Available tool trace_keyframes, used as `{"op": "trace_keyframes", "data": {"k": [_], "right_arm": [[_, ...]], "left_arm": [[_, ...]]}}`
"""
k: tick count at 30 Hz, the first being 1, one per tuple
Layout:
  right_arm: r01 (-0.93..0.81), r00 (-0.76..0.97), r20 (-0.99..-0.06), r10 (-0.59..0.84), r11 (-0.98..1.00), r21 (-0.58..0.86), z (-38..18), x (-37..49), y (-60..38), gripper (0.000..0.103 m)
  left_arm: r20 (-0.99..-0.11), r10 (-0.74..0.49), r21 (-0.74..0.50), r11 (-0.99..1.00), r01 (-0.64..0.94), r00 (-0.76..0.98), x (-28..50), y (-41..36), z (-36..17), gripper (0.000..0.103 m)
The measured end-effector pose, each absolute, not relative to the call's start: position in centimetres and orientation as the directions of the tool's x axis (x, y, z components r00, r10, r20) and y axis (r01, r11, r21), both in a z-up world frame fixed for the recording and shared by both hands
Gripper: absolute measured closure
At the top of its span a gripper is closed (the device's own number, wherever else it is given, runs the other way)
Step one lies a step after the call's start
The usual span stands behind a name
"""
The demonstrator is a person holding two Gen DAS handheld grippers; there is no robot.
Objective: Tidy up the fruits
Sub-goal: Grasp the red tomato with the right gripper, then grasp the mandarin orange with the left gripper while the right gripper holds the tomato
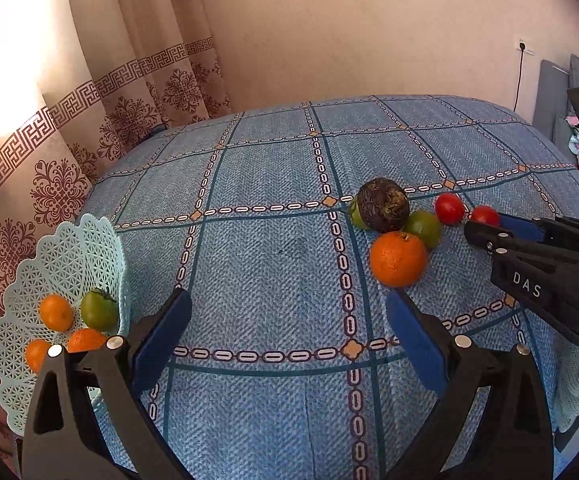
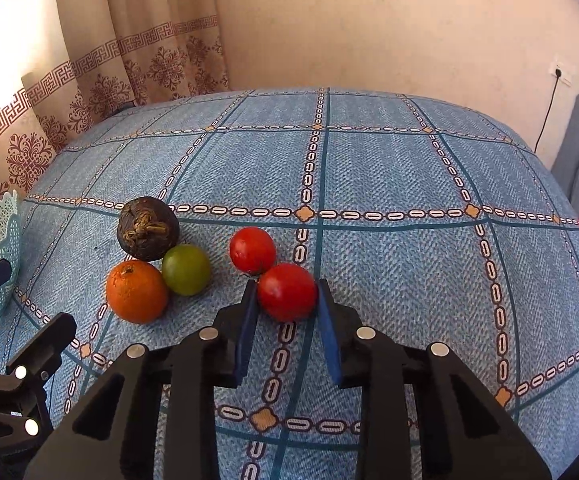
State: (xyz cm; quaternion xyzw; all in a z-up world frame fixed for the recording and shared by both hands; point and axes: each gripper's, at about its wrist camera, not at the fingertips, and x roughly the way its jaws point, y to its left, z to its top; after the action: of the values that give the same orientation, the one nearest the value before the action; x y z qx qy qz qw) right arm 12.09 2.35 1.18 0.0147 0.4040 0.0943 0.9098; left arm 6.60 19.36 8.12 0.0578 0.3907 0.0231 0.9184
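Loose fruit lies on the blue checked tablecloth (image 2: 389,176): a dark round fruit (image 2: 147,228), a green fruit (image 2: 187,270), a large orange (image 2: 136,297) and two red tomatoes. My right gripper (image 2: 287,289) is shut on the nearer tomato (image 2: 287,298), which rests on the cloth and touches the farther tomato (image 2: 252,250). My left gripper (image 1: 287,320) is open and empty above the cloth, with the orange (image 1: 397,258) just beyond its right finger. The pale blue lattice basket (image 1: 49,256) at its left holds small oranges and one green fruit (image 1: 98,310).
A second green fruit (image 1: 354,214) peeks out behind the dark fruit (image 1: 383,204). Patterned curtains (image 1: 69,152) hang behind the basket at the table's left edge. Grey cushions (image 1: 557,92) and a wall socket with a cable lie to the right. Bare cloth stretches behind the fruit.
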Motion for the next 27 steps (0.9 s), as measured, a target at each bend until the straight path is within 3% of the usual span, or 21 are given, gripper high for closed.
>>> {"op": "trace_keyframes", "data": {"k": [13, 15, 25, 27], "right_arm": [[-0.128, 0.669, -0.716, 0.201, 0.979, 0.156, 1.7, 11.5, 0.0, 0.074], [-0.125, 0.669, -0.715, 0.203, 0.979, 0.161, 1.7, 11.3, -0.4, 0.074], [-0.117, 0.666, -0.716, 0.209, 0.977, 0.176, 1.7, 11.6, -0.4, 0.074], [-0.121, 0.666, -0.715, 0.215, 0.976, 0.18, 1.8, 11.6, -0.4, 0.074]], "left_arm": [[-0.733, 0.024, 0.107, 0.991, 0.08, 0.679, 8.4, 16.8, 7.3, 0.005], [-0.737, 0.01, 0.098, 0.991, 0.093, 0.676, 8.9, 16.5, 7.2, 0.016], [-0.763, -0.082, 0.012, 0.99, 0.141, 0.641, 10.5, 15.8, 6.1, 0.039], [-0.771, -0.096, -0.002, 0.989, 0.148, 0.63, 10.6, 15.6, 5.7, 0.048]]}}
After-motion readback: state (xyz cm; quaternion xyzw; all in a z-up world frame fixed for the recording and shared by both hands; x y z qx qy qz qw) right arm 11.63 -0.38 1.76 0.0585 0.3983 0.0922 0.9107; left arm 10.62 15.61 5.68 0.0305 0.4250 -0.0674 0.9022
